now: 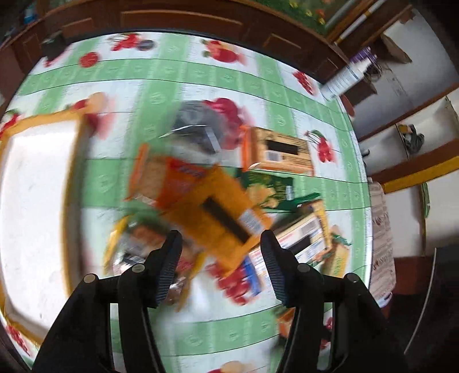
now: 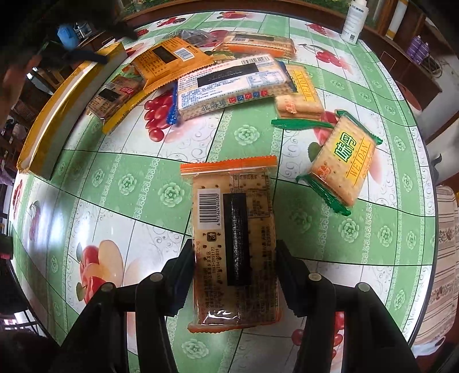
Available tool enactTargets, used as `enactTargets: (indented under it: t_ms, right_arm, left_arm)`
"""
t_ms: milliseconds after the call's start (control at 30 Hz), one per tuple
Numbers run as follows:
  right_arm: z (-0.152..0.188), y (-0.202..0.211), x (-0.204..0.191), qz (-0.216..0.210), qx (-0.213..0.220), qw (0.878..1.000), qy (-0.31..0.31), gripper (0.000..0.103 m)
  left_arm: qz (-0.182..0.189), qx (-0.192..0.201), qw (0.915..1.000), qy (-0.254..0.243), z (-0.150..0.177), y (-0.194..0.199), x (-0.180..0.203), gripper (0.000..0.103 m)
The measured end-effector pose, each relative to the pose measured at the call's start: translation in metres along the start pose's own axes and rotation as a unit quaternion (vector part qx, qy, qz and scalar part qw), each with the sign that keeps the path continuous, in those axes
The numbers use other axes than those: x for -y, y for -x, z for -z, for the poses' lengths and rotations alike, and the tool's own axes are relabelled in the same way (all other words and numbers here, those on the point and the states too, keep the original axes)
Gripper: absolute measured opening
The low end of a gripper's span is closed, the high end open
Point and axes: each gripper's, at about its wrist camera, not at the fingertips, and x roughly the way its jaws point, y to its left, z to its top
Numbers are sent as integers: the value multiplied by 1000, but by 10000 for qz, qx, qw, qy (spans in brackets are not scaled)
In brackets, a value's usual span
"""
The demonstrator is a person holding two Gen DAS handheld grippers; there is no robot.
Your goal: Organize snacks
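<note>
The table (image 2: pixel 114 183) fills both my views: glossy cloth of green and white squares printed with rosettes, cherries and apples; dark wooden cabinets (image 1: pixel 183 20) stand behind it; a white bottle (image 2: pixel 353 21) sits at the far edge; a yellow-rimmed box (image 2: pixel 57 114), white inside in the left view, lies beside the snack pile

Readable only in the sharp right view: the white biscuit pack (image 2: pixel 226 86) carries red Japanese lettering and a barcode; two green-edged cracker packs read "WEIDAN", one (image 2: pixel 342 160) lying apart, the other (image 2: pixel 301 91) touching the white pack; the orange pack (image 2: pixel 169 61) shows its back panel and barcode

The left view is motion-blurred and no print can be read; the same orange pack (image 1: pixel 218 212) lies below my left gripper (image 1: pixel 222 268), whose jaws stand apart with nothing between them

My right gripper (image 2: pixel 235 275) is clamped on an orange-edged cracker pack (image 2: pixel 232 241), back label up, barcode legible, pads (image 2: pixel 183 284) pressing both long sides; it is held over bare cloth, away from the pile
</note>
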Motion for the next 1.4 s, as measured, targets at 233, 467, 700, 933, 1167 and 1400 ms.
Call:
enactTargets:
  t_ms: [233, 467, 700, 933, 1167, 1400]
  right_arm:
    - [-7, -2, 11, -191, -22, 9998, -88, 55]
    - [-16, -4, 21, -355, -33, 9993, -116, 55]
    - [-24, -6, 29, -508, -69, 9986, -82, 55]
    - [-27, -6, 34, -642, -133, 9978, -86, 56]
    - [-28, -4, 32, -563, -80, 9984, -63, 55]
    - [-19, -2, 22, -387, 200, 9990, 7, 55]
  left_arm:
    - [165, -181, 9971, 715, -9, -27, 12, 55]
    - [-350, 163, 9863, 1606, -9, -35, 22, 59]
    - [-1226, 278, 9624, 2408, -3, -42, 24, 63]
    - [-1191, -152, 9573, 2628, -3, -69, 12, 83]
    - [-1331, 8, 9660, 2218, 1, -89, 14, 82]
    - [-1165, -37, 9766, 1806, 16, -86, 5, 71]
